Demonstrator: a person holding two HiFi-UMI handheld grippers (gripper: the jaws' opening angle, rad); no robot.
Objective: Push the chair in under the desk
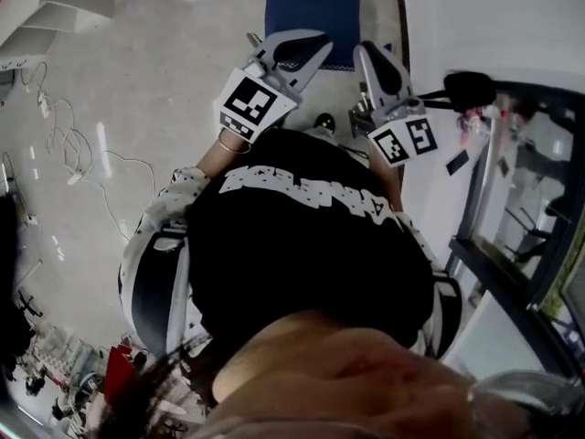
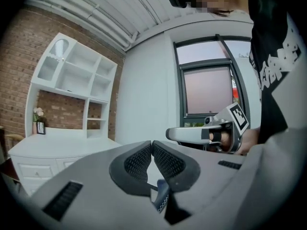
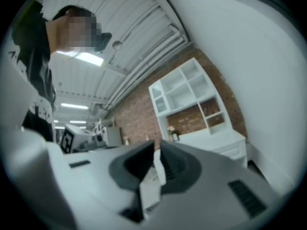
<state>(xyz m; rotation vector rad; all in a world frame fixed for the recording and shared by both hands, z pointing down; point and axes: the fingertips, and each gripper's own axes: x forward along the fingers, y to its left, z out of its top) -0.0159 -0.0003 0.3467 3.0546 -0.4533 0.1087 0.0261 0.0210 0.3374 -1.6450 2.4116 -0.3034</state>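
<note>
The chair shows as a blue seat (image 1: 311, 7) at the top of the head view, on the grey floor, left of the white desk (image 1: 512, 21). Both grippers are raised in front of the person's black shirt, short of the seat and pointing towards it. The left gripper (image 1: 313, 46) is shut with nothing in it; in its own view the pads meet (image 2: 151, 145). The right gripper (image 1: 368, 55) is shut too (image 3: 157, 146) and holds nothing. Neither touches the chair. Each gripper shows in the other's view: the right gripper (image 2: 192, 134) and the left gripper (image 3: 72, 137).
White cables (image 1: 64, 144) trail over the floor at left. A black object (image 1: 468, 88) lies at the desk's edge, beside a dark window frame (image 1: 512, 245). A white shelf unit (image 2: 72, 80) stands against a brick wall. Red clutter (image 1: 117, 373) sits at the lower left.
</note>
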